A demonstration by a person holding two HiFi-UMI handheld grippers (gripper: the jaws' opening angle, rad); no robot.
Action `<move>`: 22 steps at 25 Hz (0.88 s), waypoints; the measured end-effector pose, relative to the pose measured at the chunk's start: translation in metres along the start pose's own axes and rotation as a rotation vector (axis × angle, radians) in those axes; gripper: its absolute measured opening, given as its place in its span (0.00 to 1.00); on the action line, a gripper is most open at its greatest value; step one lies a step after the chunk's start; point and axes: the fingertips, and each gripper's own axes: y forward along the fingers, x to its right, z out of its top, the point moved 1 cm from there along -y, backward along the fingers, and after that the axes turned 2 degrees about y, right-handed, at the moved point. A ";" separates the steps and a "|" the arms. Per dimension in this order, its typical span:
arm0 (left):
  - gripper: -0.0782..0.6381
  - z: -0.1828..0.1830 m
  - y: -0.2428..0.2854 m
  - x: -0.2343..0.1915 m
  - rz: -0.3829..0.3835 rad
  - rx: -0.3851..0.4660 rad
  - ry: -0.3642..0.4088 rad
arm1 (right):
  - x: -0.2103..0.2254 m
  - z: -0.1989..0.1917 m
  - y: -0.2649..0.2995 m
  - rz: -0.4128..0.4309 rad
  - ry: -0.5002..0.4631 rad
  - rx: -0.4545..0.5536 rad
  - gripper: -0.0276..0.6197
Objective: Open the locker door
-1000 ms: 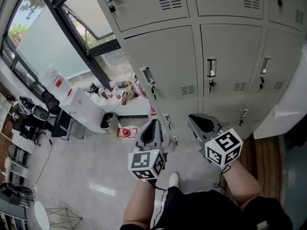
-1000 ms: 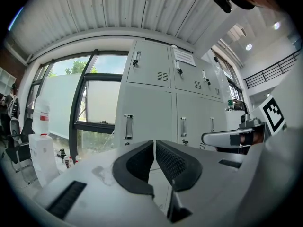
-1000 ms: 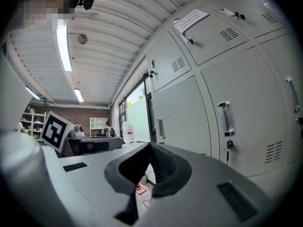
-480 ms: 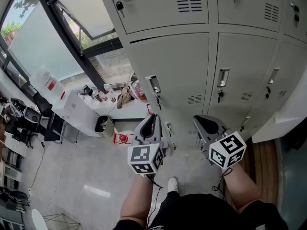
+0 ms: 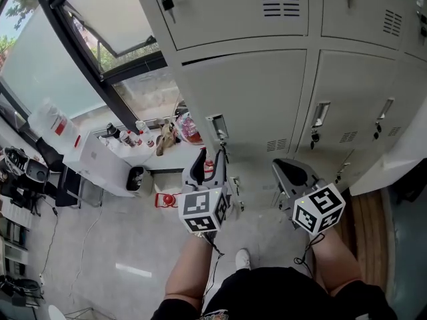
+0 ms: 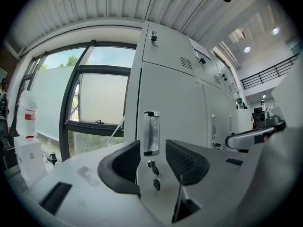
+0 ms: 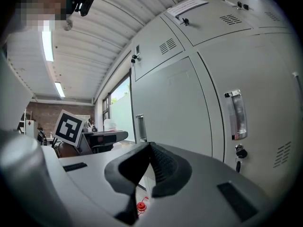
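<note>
Grey sheet-metal locker door point(image 5: 247, 92) sits closed, with its recessed chrome handle point(image 6: 151, 132) near the left edge. A key point(image 6: 155, 178) hangs in the lock just below the handle. The left tongs point(image 6: 152, 157) point at the handle from just below and short of it. Their jaws are opening, and the handle shows through the gap, but the pads touch nothing. The right tongs point(image 7: 149, 148) hang lower and well to the right of the handle, clenched together with nothing between them.
</note>
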 end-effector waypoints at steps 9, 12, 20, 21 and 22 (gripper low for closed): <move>0.42 0.006 0.042 -0.020 0.002 0.015 0.016 | 0.012 -0.009 0.013 -0.079 0.015 -0.015 0.13; 0.42 0.008 0.051 -0.021 -0.004 0.021 0.028 | 0.016 -0.011 0.015 -0.098 0.018 -0.018 0.13; 0.42 0.007 0.062 -0.028 0.033 0.015 0.062 | 0.018 -0.013 0.014 -0.121 0.023 -0.020 0.13; 0.42 0.007 0.063 -0.029 0.042 0.013 0.065 | 0.018 -0.013 0.013 -0.123 0.024 -0.020 0.13; 0.42 0.007 0.063 -0.030 0.050 0.012 0.067 | 0.018 -0.013 0.012 -0.124 0.025 -0.020 0.13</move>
